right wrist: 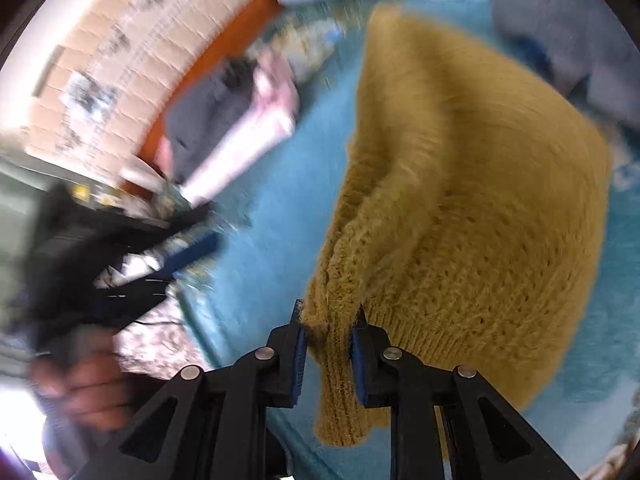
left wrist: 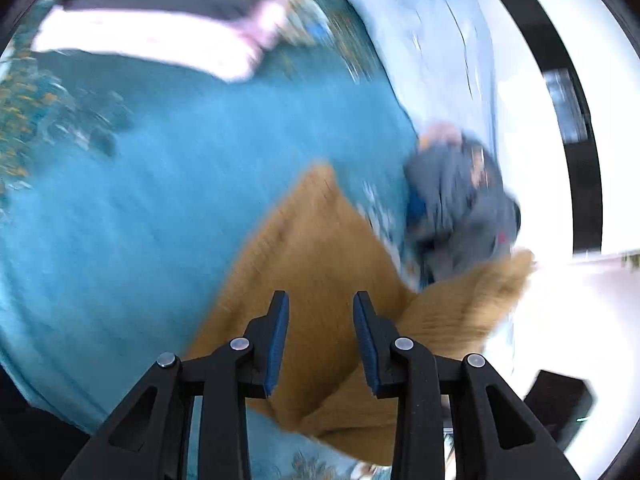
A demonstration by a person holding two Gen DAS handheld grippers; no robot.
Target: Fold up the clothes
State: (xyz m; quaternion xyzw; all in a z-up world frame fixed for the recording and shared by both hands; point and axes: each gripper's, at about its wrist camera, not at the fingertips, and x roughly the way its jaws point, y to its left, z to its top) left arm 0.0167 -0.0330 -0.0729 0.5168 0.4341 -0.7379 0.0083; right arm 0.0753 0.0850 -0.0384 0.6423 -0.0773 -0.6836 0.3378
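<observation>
A mustard knit sweater (left wrist: pixel 320 248) (right wrist: pixel 480 200) lies partly folded on a teal bedspread (left wrist: pixel 160 200) (right wrist: pixel 272 200). My left gripper (left wrist: pixel 320 304) hovers open just above its near part, with nothing between the fingers. My right gripper (right wrist: pixel 330 320) is shut on the sweater's ribbed edge, which hangs down between the blue pads (right wrist: pixel 358 356). The right wrist view also shows the left gripper (right wrist: pixel 188 254) as a black blur at the left, with a hand (right wrist: pixel 80 392) below it. Both views are motion-blurred.
A folded stack of dark grey and pink clothes (left wrist: pixel 160 20) (right wrist: pixel 224 120) lies further back on the bed. A crumpled grey garment (left wrist: pixel 460 200) (right wrist: pixel 560 40) sits beside the sweater. A pale blue sheet (left wrist: pixel 432 40) and a bright window lie to the right.
</observation>
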